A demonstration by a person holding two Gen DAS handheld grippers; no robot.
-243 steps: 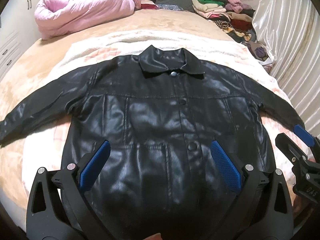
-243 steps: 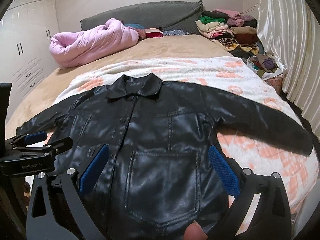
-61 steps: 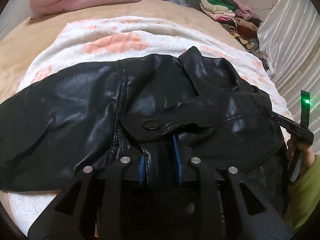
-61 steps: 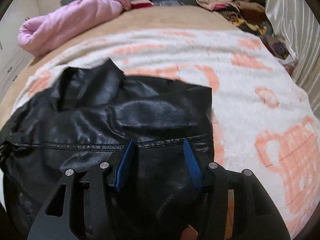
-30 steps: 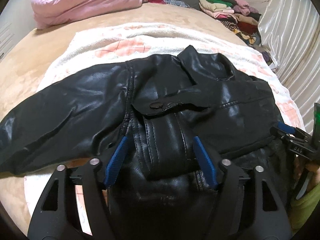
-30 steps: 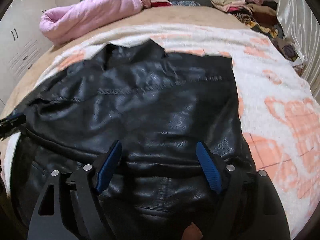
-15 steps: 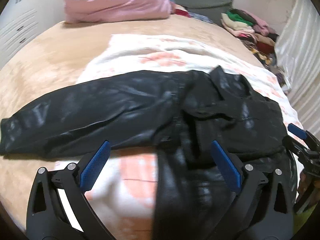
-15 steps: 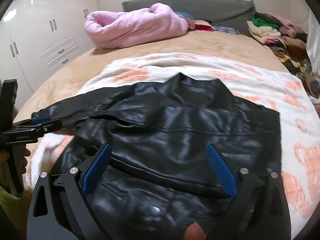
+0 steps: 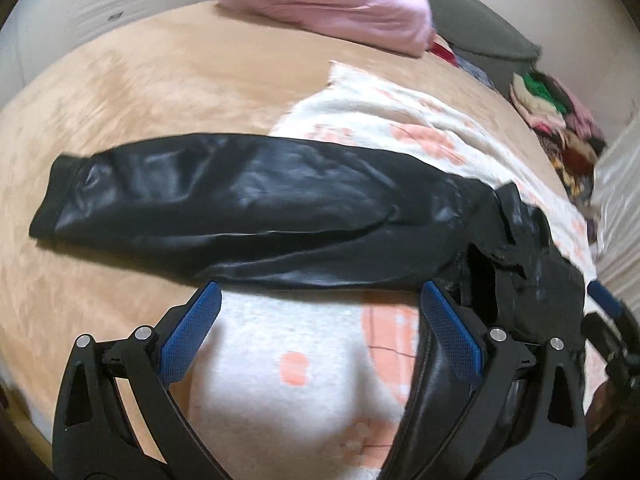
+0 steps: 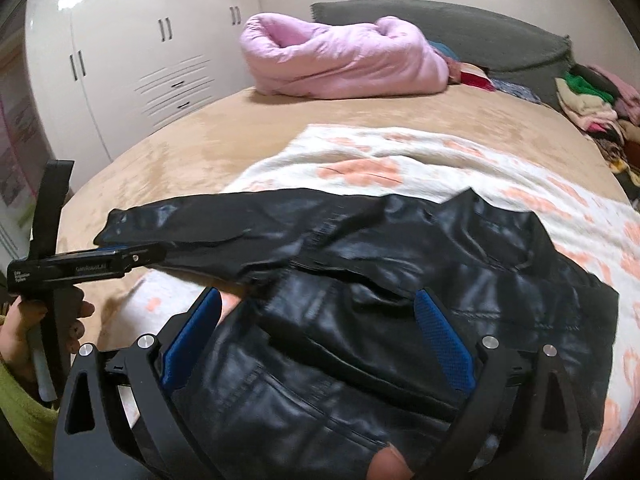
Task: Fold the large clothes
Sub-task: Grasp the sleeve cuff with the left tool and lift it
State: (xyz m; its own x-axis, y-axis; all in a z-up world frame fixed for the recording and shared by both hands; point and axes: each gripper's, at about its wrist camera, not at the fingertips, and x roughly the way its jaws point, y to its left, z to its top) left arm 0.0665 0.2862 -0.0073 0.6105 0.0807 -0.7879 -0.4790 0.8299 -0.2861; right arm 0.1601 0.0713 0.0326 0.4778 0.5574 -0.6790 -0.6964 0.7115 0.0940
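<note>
Jacket: a black leather jacket (image 10: 400, 280) lies on the bed, its body on the near right part of the white blanket with orange print (image 10: 400, 152).
Sleeve: one long sleeve (image 9: 224, 200) stretches out flat to the left, off the blanket and onto the tan bed cover (image 9: 140, 80), cuff at the far left end.
Collar: the collar (image 10: 472, 204) points toward the far side of the bed.
Left gripper: the left gripper (image 9: 320, 332) hovers with its blue pads (image 9: 452, 340) spread wide, gripping nothing; the blanket shows between them and the sleeve's lower edge sits just beyond the tips.
Right gripper: the right gripper (image 10: 316, 328) is likewise spread wide above the jacket's body, with nothing between its pads.
Left gripper from the right camera: it shows side-on at the left edge, tips close to the sleeve's cuff end; contact cannot be judged.
Far side: a rolled pink duvet (image 10: 344, 60) lies near the grey headboard (image 10: 480, 28), and a pile of clothes (image 10: 592, 100) sits at the far right.
Left wall: white wardrobe doors (image 10: 120, 60).
</note>
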